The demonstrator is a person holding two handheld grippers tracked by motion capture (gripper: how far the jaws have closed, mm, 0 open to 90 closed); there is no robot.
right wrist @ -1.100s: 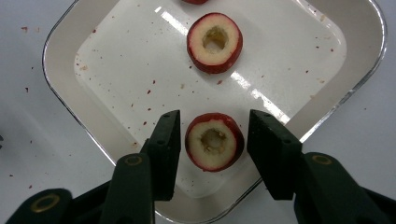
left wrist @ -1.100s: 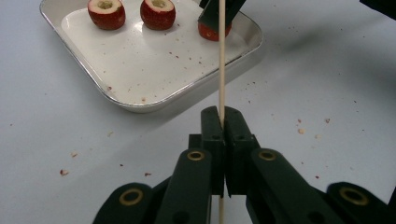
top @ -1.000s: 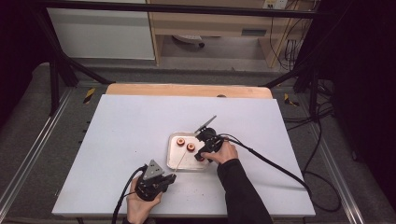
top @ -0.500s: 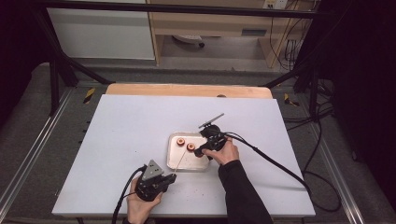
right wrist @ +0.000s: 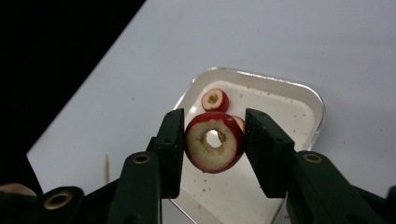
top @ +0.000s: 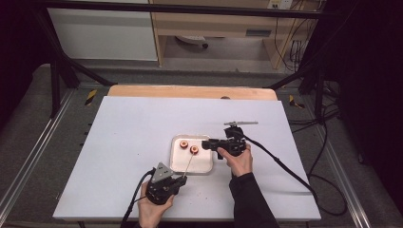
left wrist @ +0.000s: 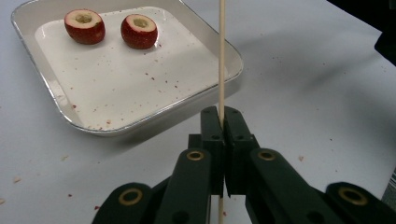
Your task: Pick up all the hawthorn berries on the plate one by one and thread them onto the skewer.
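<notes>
Left gripper (left wrist: 223, 122): jaws closed on a thin wooden skewer (left wrist: 222, 56), which passes between them and rises straight up past the near corner of the tray; in the high view this gripper (top: 179, 179) sits at the front of the bench, just short of the tray, with the skewer (top: 188, 163) slanting up toward the fruit.

Right gripper (right wrist: 213, 140): jaws pressed against the two sides of a cored red fruit piece (right wrist: 214, 148), cut face and central hole turned to the camera; the piece is lifted above the tray. In the high view the gripper (top: 207, 143) hangs over the tray's right edge, pointing left.

Held piece relative to skewer: apart; the skewer tip lies near the pieces in the tray, whether touching cannot be told.

Tray (left wrist: 154, 114): shallow, white, metal-rimmed, near the bench centre (top: 178, 164), flecked with red specks.

Fruit in tray: two cored red pieces side by side at the far end, one (left wrist: 84, 26) beside the other (left wrist: 139, 31), holes upward.

Bench (top: 133, 128): white top with scattered crumbs.
</notes>
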